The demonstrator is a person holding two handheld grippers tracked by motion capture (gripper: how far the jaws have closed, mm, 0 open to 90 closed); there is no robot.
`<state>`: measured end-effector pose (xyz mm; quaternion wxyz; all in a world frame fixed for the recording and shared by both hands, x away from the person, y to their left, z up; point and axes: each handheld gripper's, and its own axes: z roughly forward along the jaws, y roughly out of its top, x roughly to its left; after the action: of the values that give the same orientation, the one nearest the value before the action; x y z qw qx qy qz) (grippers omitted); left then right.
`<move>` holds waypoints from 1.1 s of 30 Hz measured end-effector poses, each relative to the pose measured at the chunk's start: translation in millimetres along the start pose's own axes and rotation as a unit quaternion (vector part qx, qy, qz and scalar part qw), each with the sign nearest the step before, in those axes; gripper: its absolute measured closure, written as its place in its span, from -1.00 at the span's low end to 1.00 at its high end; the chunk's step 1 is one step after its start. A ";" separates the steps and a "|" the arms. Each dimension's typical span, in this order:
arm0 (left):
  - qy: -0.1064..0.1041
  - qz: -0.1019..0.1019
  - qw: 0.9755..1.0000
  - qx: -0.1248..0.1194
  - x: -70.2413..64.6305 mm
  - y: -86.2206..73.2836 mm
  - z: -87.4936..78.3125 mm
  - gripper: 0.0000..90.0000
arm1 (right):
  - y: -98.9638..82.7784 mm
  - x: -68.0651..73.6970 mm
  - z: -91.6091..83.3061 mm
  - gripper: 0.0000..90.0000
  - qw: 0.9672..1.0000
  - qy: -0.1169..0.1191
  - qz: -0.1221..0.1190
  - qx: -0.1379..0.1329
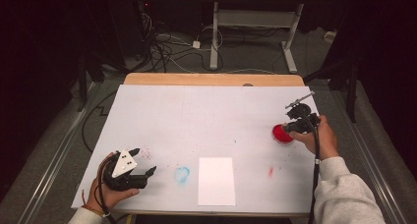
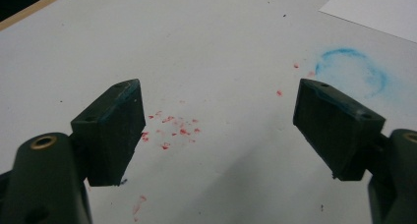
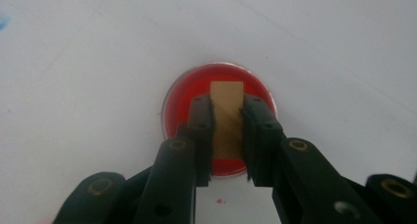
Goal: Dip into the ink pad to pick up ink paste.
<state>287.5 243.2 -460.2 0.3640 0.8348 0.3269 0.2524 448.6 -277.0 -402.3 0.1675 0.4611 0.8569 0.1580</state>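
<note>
The right hand-held gripper (image 3: 227, 135) is clamped on a tan block (image 3: 227, 111) over the red ink pad (image 3: 187, 106) near the tabletop's right edge; tilted pressing risks smearing ink.

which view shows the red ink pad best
The right gripper view: the red ink pad sits centred and close, with the wooden stamp clamped in the right gripper over it. The high view shows it small, partly hidden by that gripper, near the table's right edge.

The table (image 1: 147, 79) carries a white cover (image 1: 196, 116); on it lie a paper sheet (image 1: 216, 181), a red dish (image 1: 281, 134), and paint smudges.
</note>
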 end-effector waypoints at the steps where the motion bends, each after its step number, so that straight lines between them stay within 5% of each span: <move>1: 0.000 -0.001 1.000 0.000 0.0 -0.1 0.1 -0.57 | -0.9 0.2 5.4 0.69 1.000 0.003 0.001 0.005; 7: -0.001 0.001 1.000 0.003 0.5 -0.5 1.1 -0.57 | -2.1 0.9 18.2 0.69 1.000 0.006 0.003 0.019; 33: 0.002 0.005 1.000 0.000 -1.4 1.2 -1.3 -0.57 | -1.1 2.2 17.8 0.70 1.000 0.001 -0.008 0.027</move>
<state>286.2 242.1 -458.8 0.3621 0.8361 0.3230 0.2559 454.4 -273.7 -418.9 0.1558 0.4584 0.8646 0.1343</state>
